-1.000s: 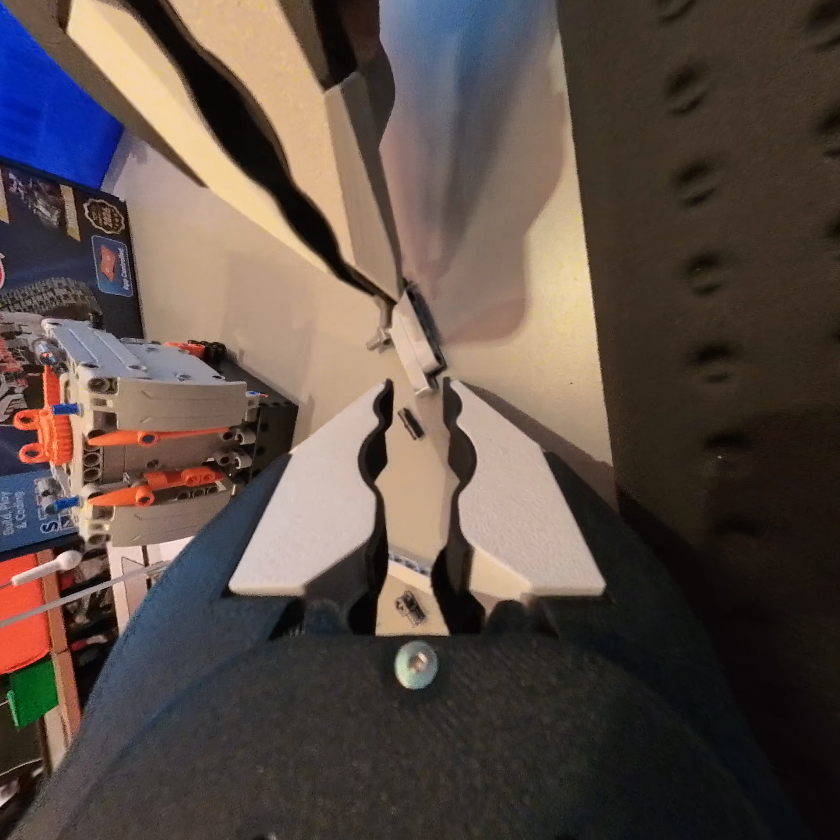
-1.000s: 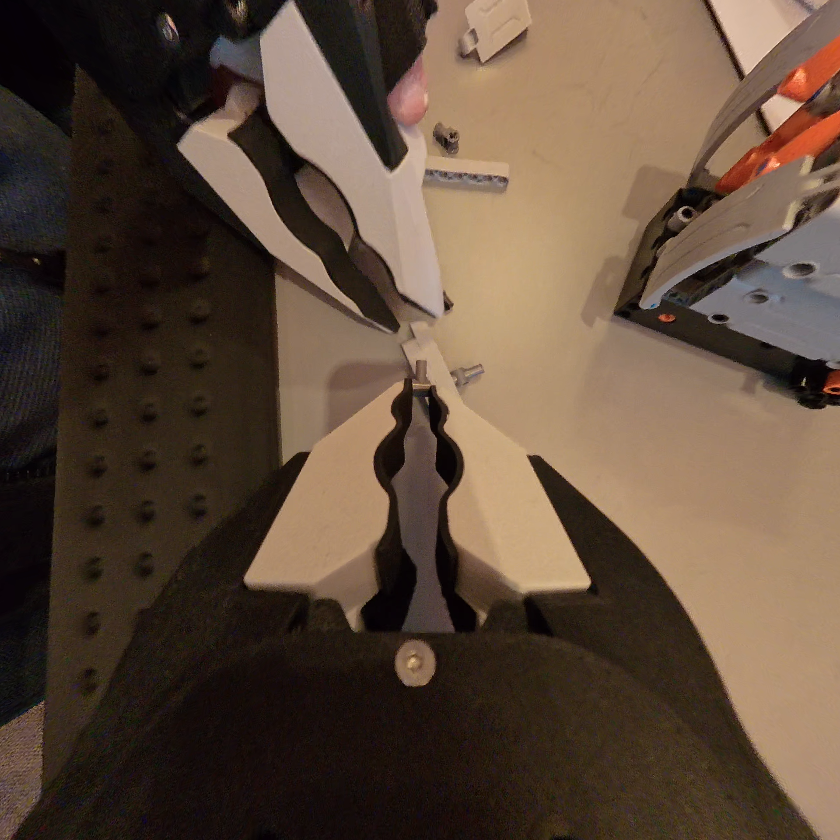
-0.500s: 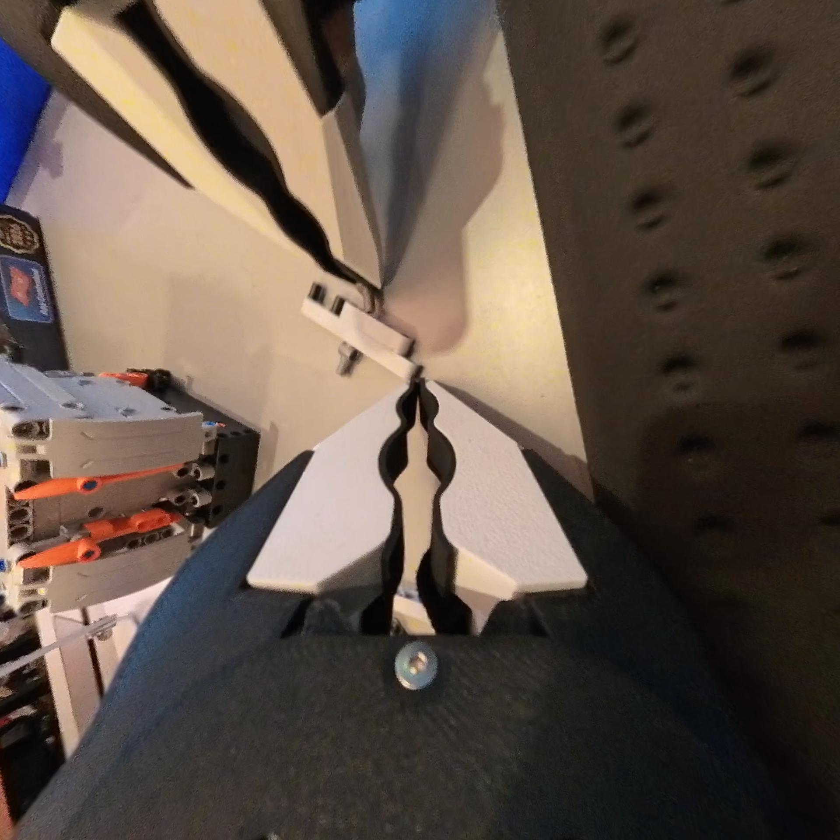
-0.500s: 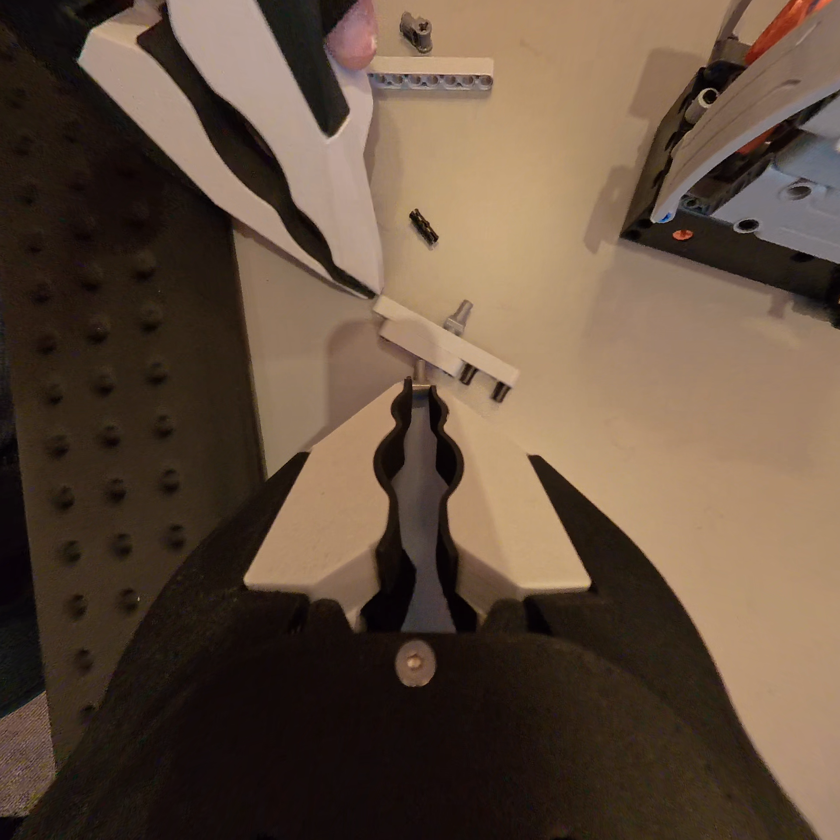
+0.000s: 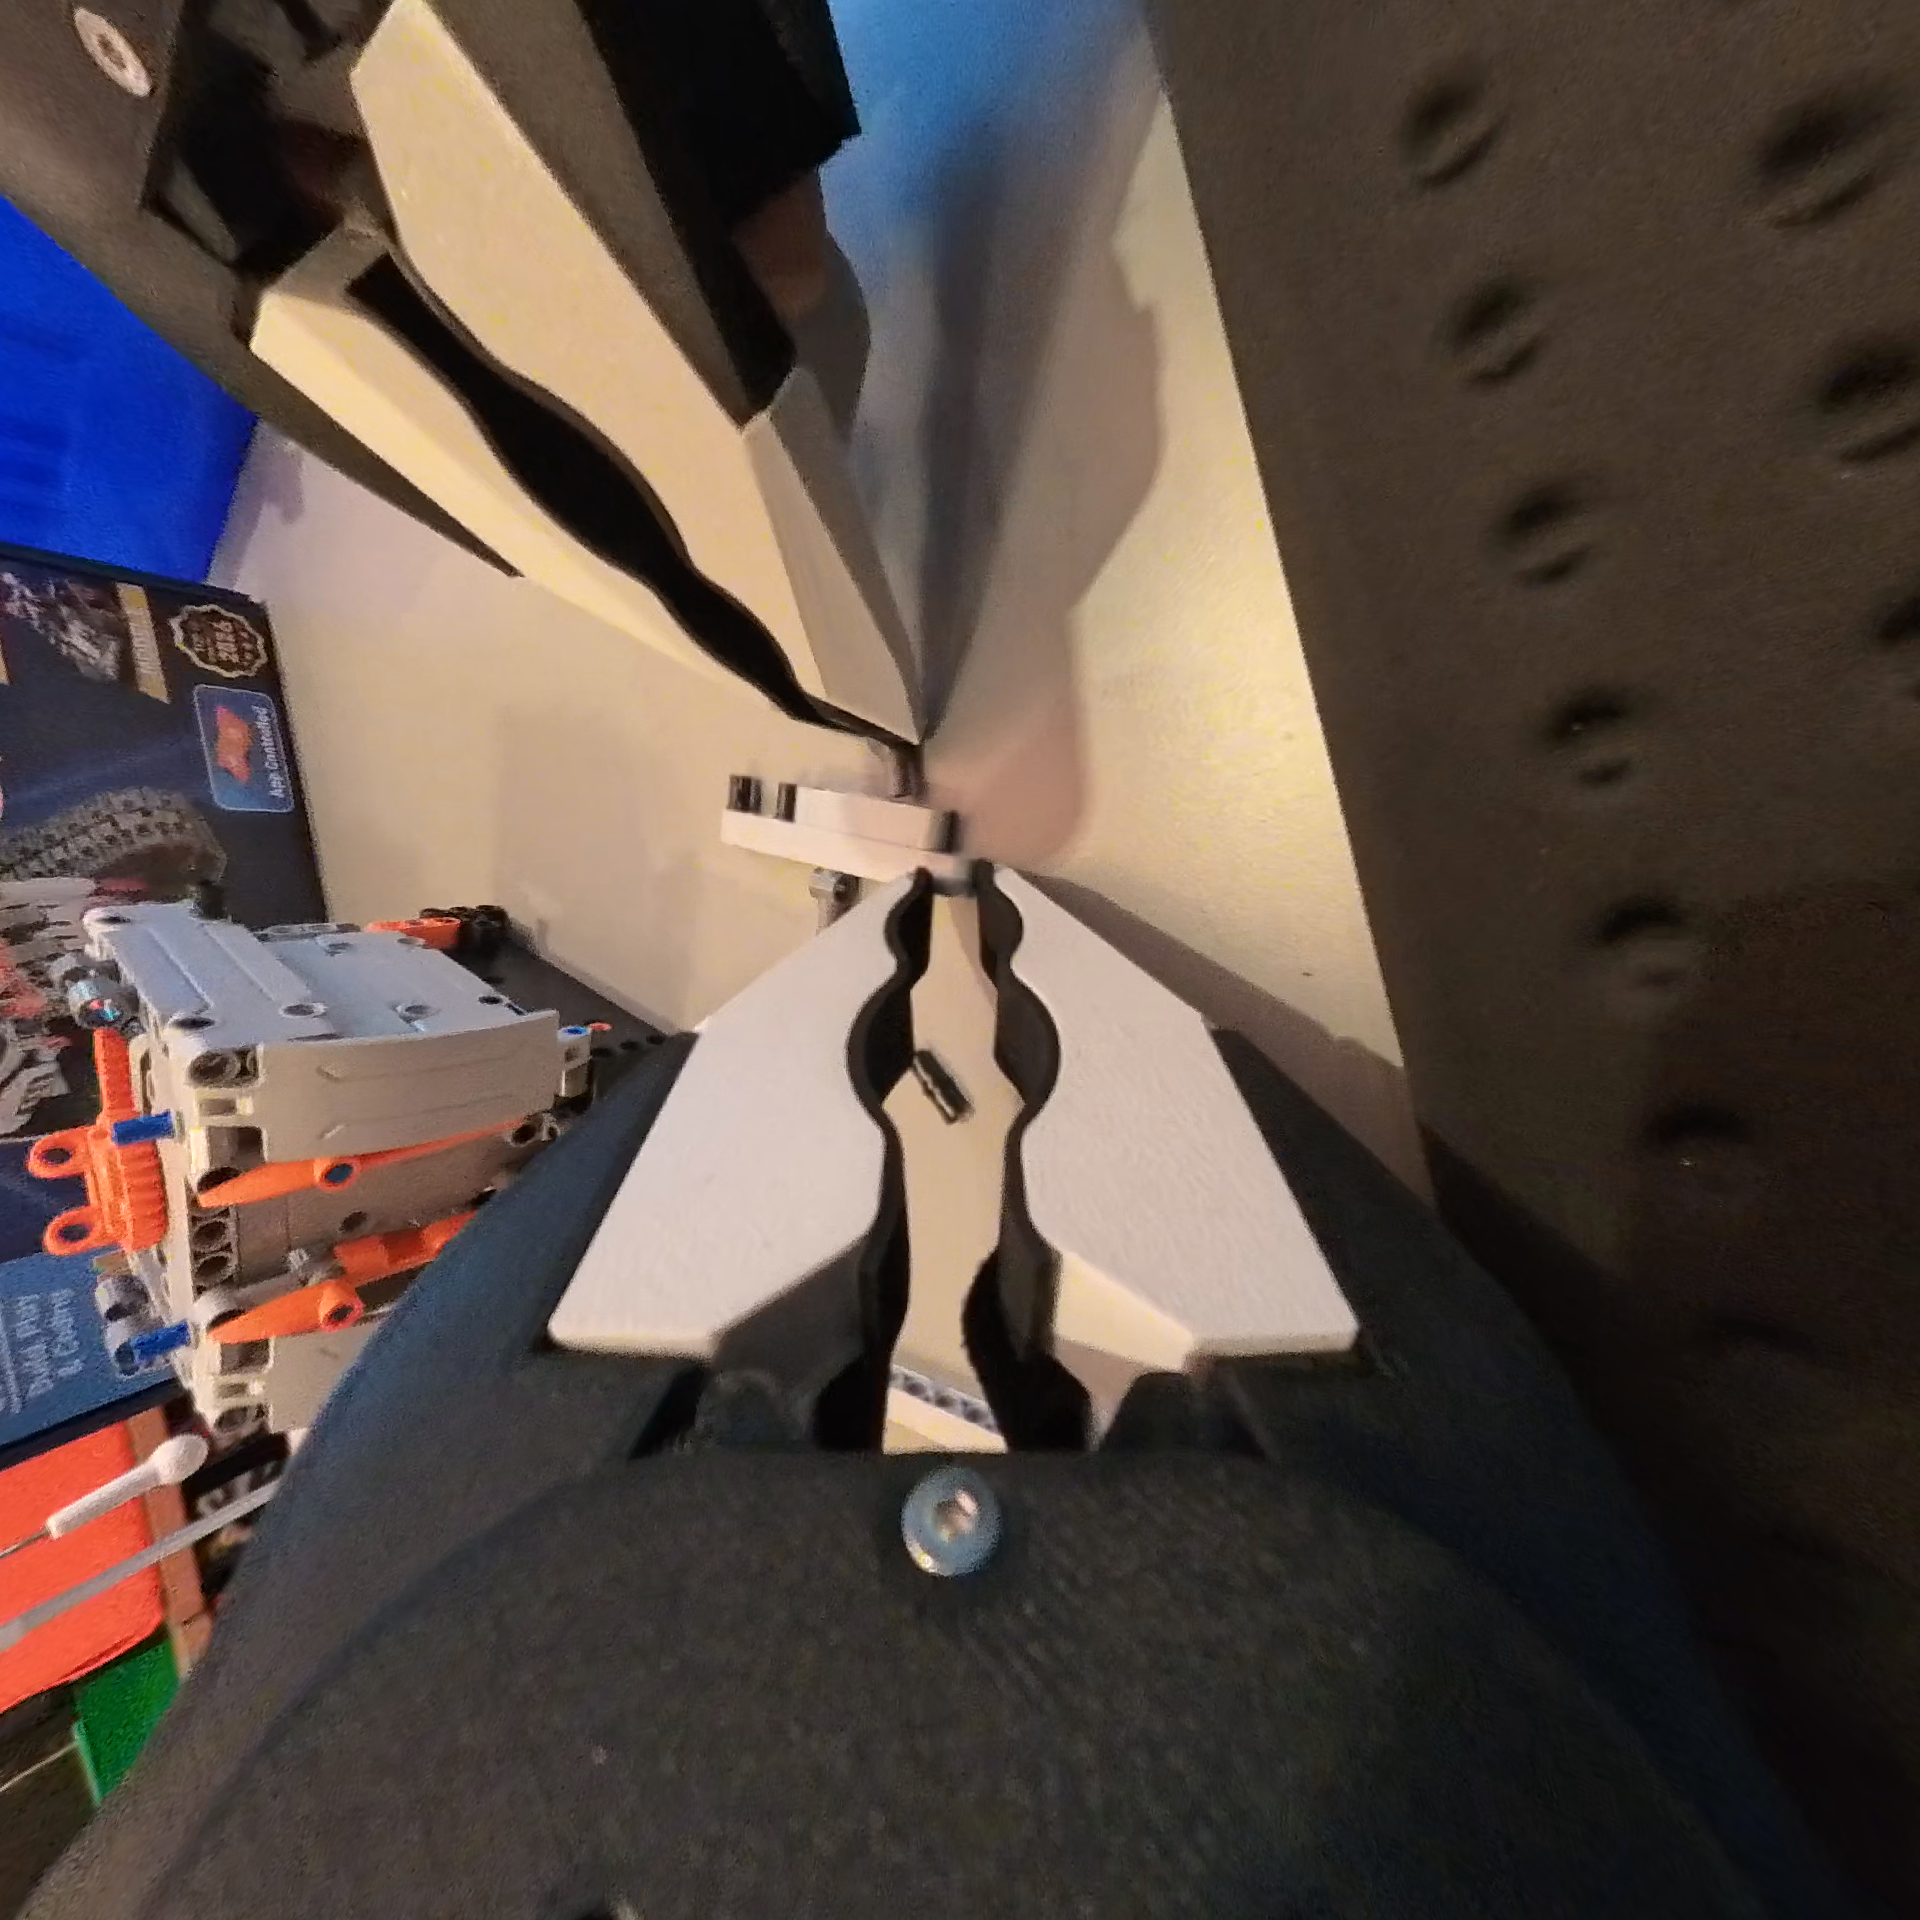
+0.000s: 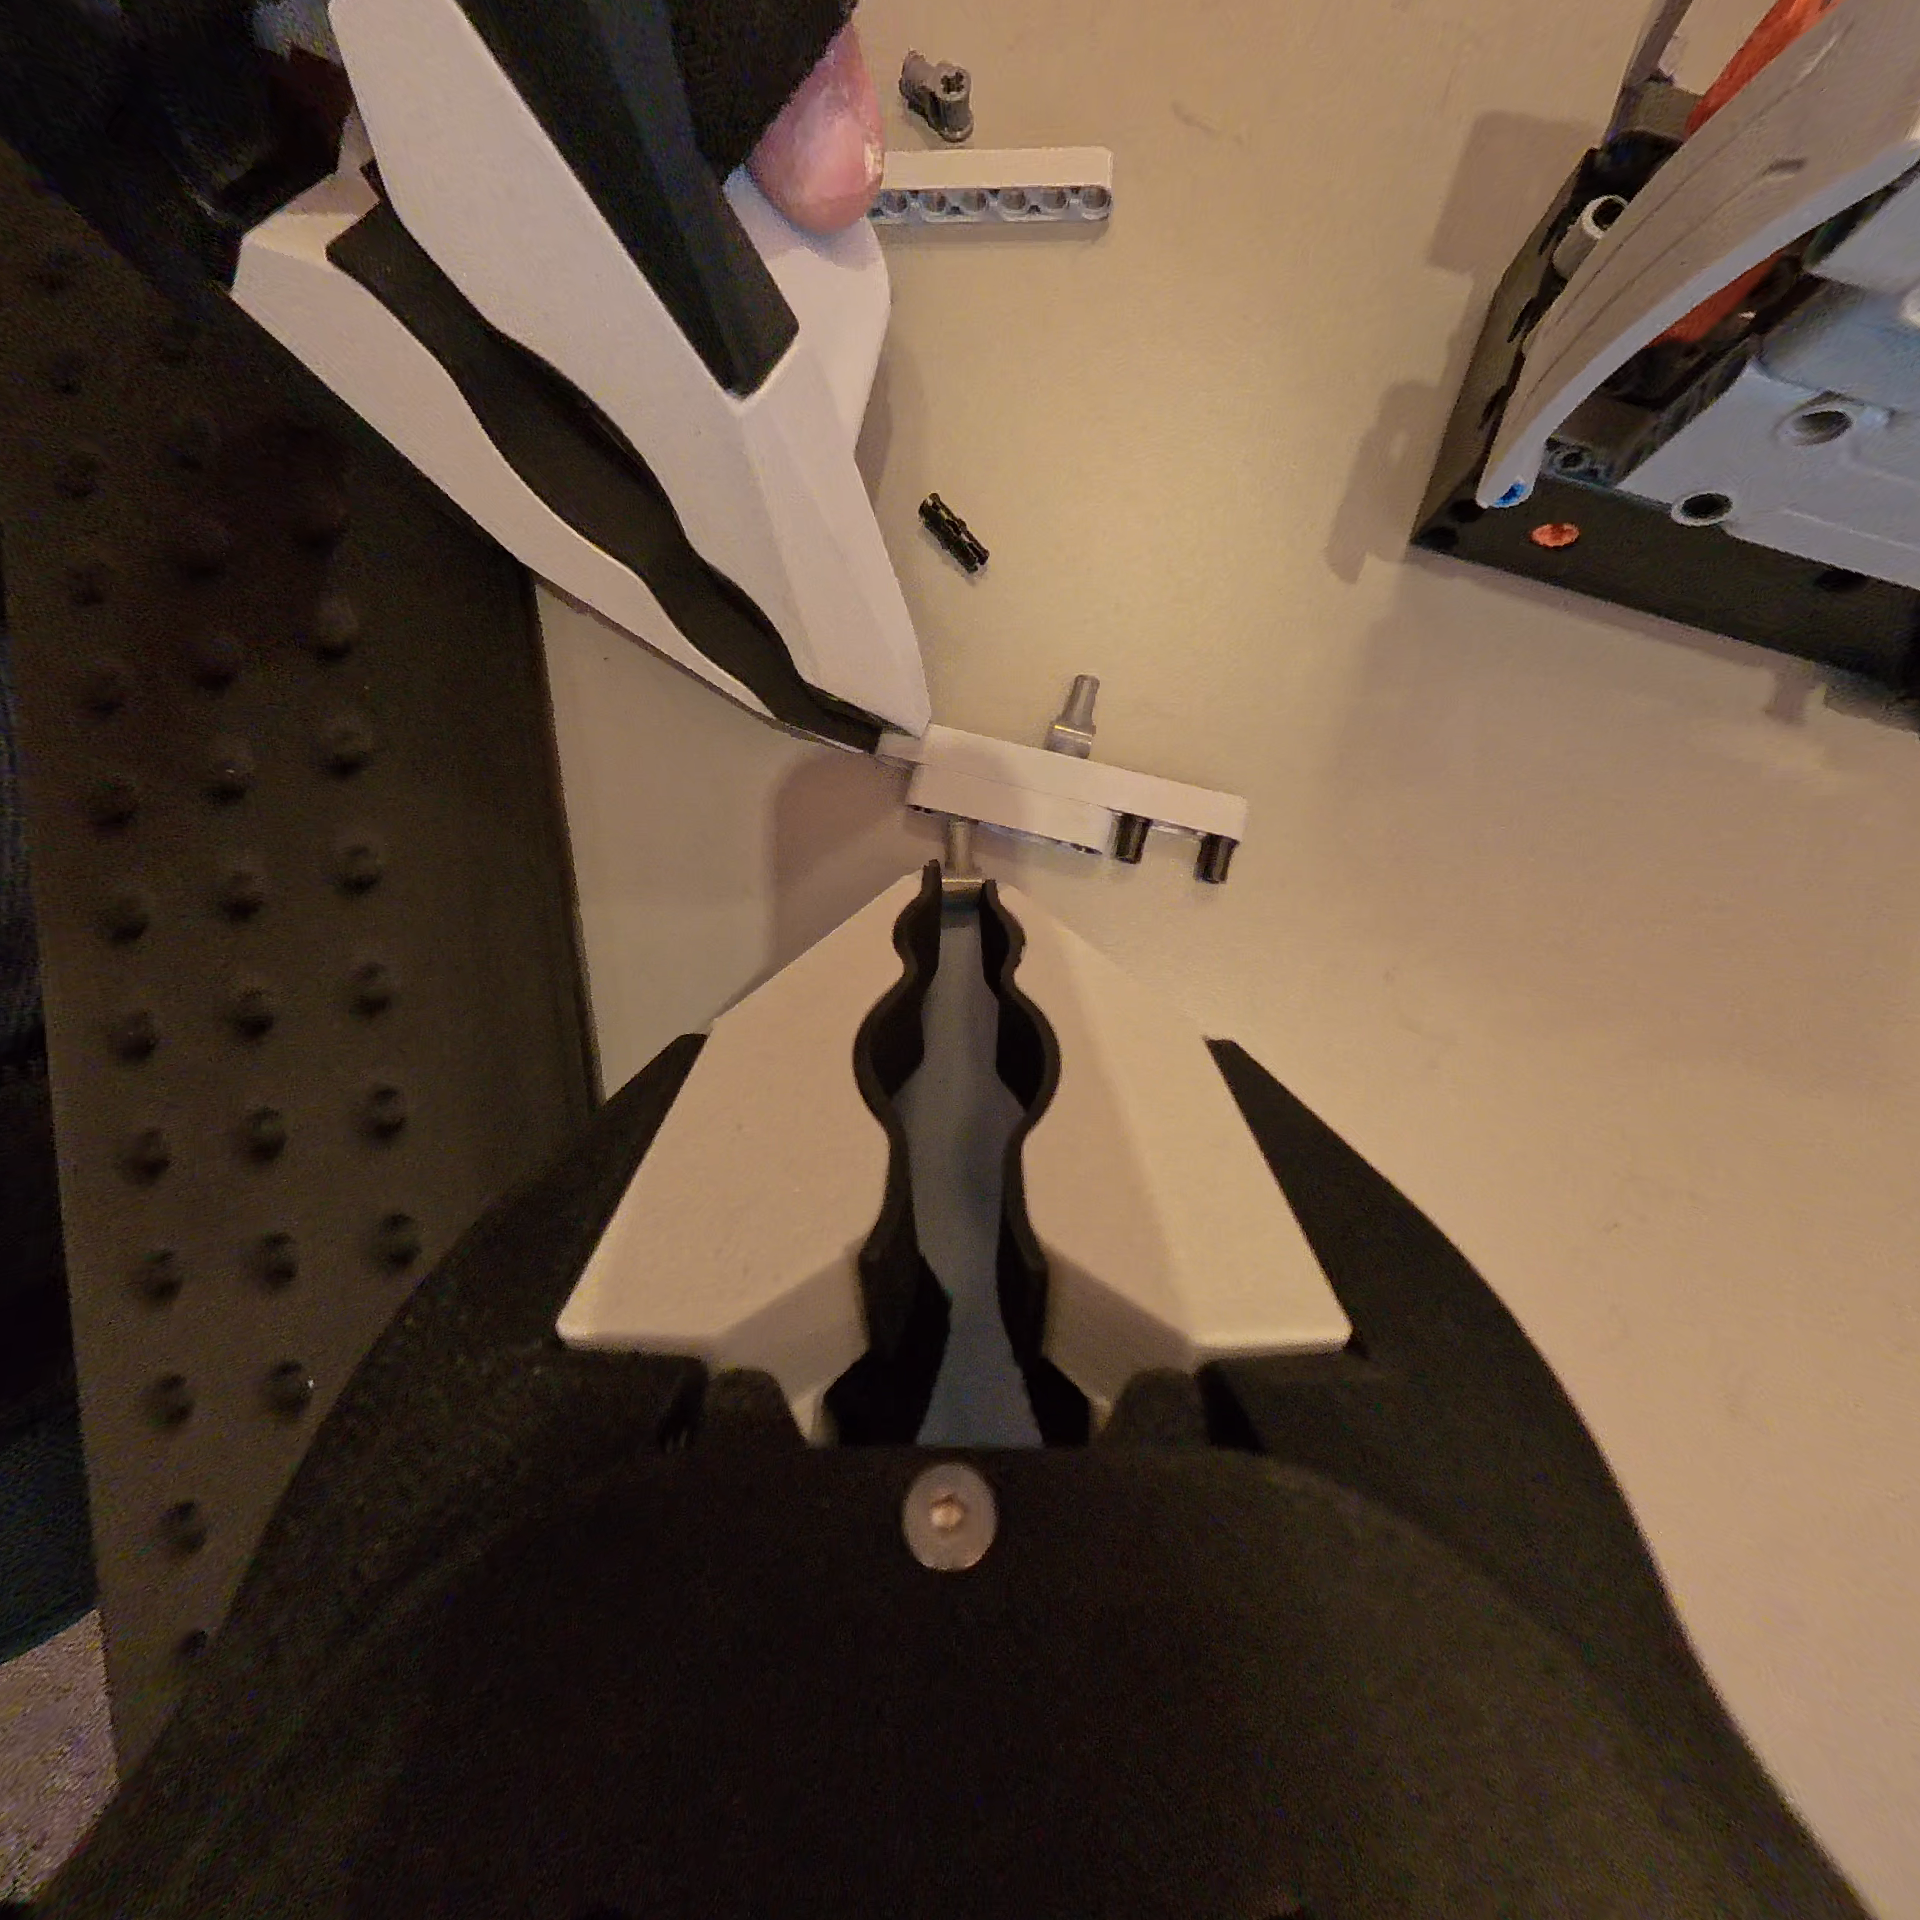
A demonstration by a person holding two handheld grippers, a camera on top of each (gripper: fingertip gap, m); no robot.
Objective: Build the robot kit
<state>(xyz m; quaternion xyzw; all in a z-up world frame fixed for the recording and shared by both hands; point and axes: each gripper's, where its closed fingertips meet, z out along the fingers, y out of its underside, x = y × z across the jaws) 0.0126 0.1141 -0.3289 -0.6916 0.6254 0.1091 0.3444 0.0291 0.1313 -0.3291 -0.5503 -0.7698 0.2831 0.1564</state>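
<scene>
**A:** Left view first. Left gripper (image 5: 948, 883), fingers pinching one end of the beam (image 5: 831, 826); spread wide a second ago.

**B:** And the beam itself?

**A:** Held above the worktop (image 5: 540, 748), crosswise between both sets of tips; tilted nearly end-on a second ago.

**B:** Right view?

**A:** Right gripper (image 6: 961, 885), fingers pressed onto a grey pin (image 6: 961, 847), the pin's far end touching the beam, seemingly entering a hole. Beyond, a loose black pin (image 6: 954, 532) on the worktop; model (image 6: 1714, 343) well apart.

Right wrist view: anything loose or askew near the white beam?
One black pin lies loose on the table beyond the white beam; a second grey beam and connector lie farther off. Nothing looks damaged.
</scene>
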